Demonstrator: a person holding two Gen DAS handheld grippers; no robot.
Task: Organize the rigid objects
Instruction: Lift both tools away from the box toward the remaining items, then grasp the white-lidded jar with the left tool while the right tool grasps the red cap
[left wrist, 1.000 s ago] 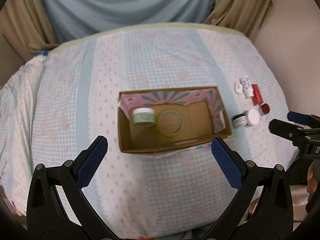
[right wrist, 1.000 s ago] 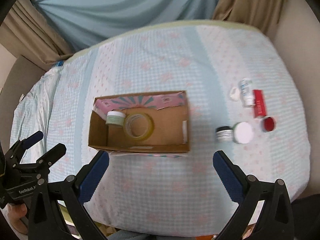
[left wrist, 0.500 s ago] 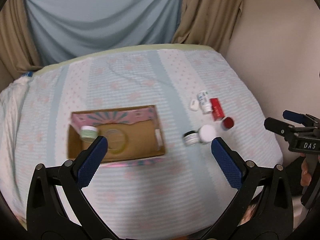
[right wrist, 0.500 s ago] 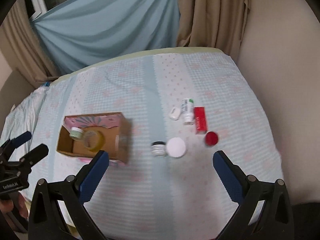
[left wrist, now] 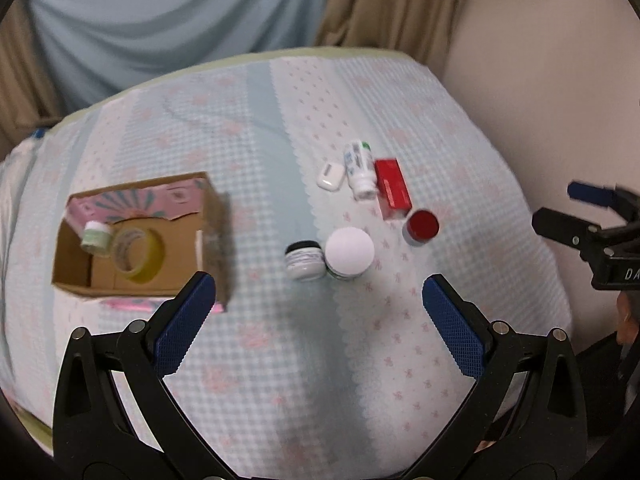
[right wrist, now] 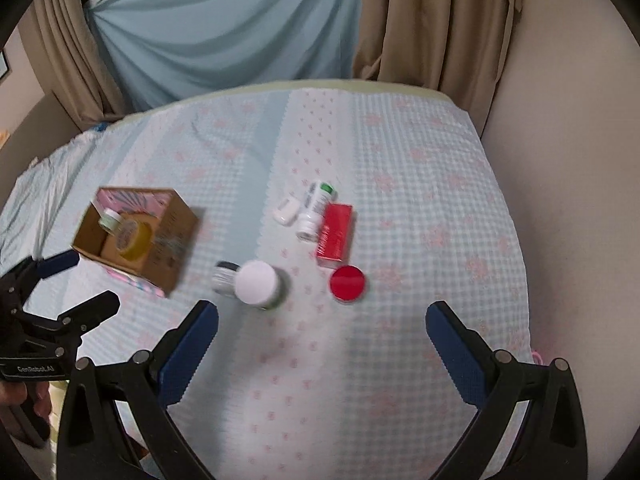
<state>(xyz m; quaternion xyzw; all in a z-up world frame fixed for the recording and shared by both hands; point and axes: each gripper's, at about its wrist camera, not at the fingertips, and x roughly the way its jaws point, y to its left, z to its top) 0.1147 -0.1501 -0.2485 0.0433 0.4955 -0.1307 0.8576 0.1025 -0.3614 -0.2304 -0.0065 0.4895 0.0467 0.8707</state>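
Note:
An open cardboard box (left wrist: 200,236) (right wrist: 176,236) sits at the left and holds a green-lidded jar (left wrist: 96,236) and a yellow tape roll (left wrist: 138,254). To its right lie a black-lidded jar (left wrist: 305,259), a white-lidded jar (left wrist: 349,251) (right wrist: 257,283), a red-lidded jar (left wrist: 421,227) (right wrist: 347,282), a red carton (left wrist: 392,189) (right wrist: 335,235), a white bottle (left wrist: 360,174) (right wrist: 316,210) and a small white case (left wrist: 329,175). My left gripper (left wrist: 318,312) is open and empty, above the near side. My right gripper (right wrist: 320,336) is open and empty too.
The bed with a blue-and-pink patterned cover (left wrist: 280,360) fills both views. Blue and beige curtains (right wrist: 240,32) hang behind it. A beige wall (right wrist: 568,160) runs close along the right side. Each gripper shows at the edge of the other's view.
Both views have swung right and drawn closer to the loose jars and carton. The box has shifted to the left of both views. Both grippers stay open.

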